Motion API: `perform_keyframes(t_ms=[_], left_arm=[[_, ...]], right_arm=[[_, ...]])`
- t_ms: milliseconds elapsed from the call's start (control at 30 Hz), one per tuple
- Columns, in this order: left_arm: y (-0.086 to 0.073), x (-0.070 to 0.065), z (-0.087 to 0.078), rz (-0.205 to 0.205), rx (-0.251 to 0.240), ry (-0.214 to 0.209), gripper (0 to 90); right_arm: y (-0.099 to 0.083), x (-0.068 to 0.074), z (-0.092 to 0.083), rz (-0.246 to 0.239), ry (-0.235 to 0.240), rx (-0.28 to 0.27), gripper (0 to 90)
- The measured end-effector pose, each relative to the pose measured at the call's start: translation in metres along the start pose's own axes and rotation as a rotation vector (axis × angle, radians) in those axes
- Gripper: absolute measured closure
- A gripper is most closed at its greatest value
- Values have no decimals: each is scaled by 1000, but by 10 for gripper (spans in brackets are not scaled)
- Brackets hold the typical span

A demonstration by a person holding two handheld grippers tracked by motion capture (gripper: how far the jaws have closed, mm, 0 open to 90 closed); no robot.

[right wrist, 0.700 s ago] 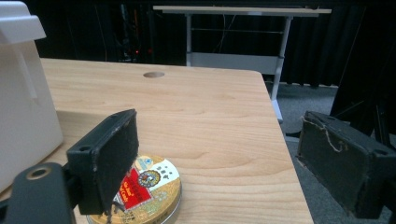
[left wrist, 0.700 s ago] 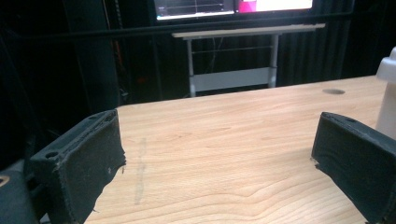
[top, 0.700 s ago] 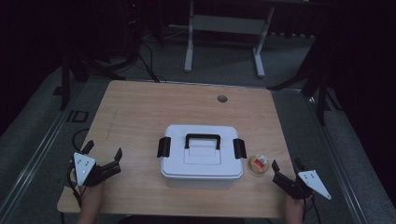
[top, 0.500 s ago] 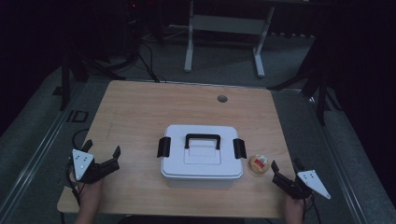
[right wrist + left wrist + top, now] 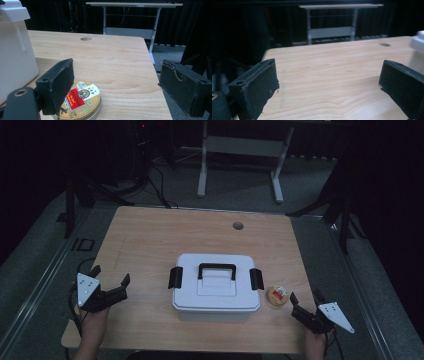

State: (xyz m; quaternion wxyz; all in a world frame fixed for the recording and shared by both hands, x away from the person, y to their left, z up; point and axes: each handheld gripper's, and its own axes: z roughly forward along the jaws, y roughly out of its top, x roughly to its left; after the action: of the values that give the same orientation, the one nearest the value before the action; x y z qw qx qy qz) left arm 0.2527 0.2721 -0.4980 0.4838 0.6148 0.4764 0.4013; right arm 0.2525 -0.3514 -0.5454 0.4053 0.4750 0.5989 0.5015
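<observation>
White lidded box [image 5: 216, 287] sits just left of the round tin [image 5: 277, 295].

Left gripper [image 5: 110, 278]: sits slightly nearer the table's [image 5: 150, 240] near-left edge than in the earlier frames, jaws apart with bare wood between them. Right gripper [image 5: 305, 301]: shifted marginally toward the near edge, the round tin [image 5: 277, 295] just ahead of its left jaw.
</observation>
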Motion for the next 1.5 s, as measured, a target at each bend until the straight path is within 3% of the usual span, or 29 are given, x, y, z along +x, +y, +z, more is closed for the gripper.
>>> perform_keyframes(t_ms=[100, 133, 167, 333, 400, 467, 500, 533, 567, 667, 733, 800, 833, 867, 900, 1067, 1133, 1167, 1300, 1500], left_arm=[[3, -1, 3, 31, 59, -35, 16], [3, -1, 3, 31, 59, -35, 16], [5, -2, 6, 51, 101, -59, 16], [6, -3, 10, 85, 166, -75, 17], [8, -1, 15, 88, 233, -118, 17], [10, 0, 17, 97, 271, -163, 17], [10, 0, 17, 97, 271, -163, 16], [11, 1, 20, 119, 311, -210, 16], [11, 1, 20, 119, 311, -210, 16], [11, 3, 25, 170, 409, -299, 17], [10, 3, 27, 196, 438, -351, 17], [8, 2, 28, 247, 490, -408, 17], [8, 2, 28, 247, 490, -408, 17], [6, 2, 28, 286, 524, -447, 19], [6, 2, 28, 286, 524, -447, 35], [2, -1, 30, 405, 603, -496, 38], [2, -1, 30, 405, 603, -496, 38], [0, -2, 33, 449, 645, -520, 38], [2, -4, 35, 520, 704, -557, 40], [12, -4, 39, 591, 793, -611, 42]], right_arm=[[0, 0, 0, 1, 2, 1, 122], [0, 0, 0, 1, 2, 1, 122], [0, -1, 0, 1, 2, 3, 122], [0, -1, 0, 1, 8, 6, 122], [0, -1, 1, -1, 13, 9, 122], [0, -1, 1, -1, 12, 10, 122], [0, -1, 1, -1, 12, 10, 122], [0, -1, 1, 1, 15, 12, 122], [0, -1, 1, 1, 15, 12, 122], [0, -1, 1, 0, 18, 14, 123], [-1, -1, 1, -1, 21, 17, 123], [-1, 0, 1, -2, 23, 18, 123], [-1, 0, 1, -2, 23, 19, 123], [-1, -1, 1, -1, 23, 20, 123], [-1, -1, 1, -1, 23, 20, 123], [-1, 0, 2, -3, 26, 23, 123], [-1, 0, 2, -2, 27, 23, 123], [-1, 0, 2, -2, 27, 23, 123], [-1, -1, 1, -2, 28, 23, 123], [-1, 0, 1, -3, 32, 24, 123]])
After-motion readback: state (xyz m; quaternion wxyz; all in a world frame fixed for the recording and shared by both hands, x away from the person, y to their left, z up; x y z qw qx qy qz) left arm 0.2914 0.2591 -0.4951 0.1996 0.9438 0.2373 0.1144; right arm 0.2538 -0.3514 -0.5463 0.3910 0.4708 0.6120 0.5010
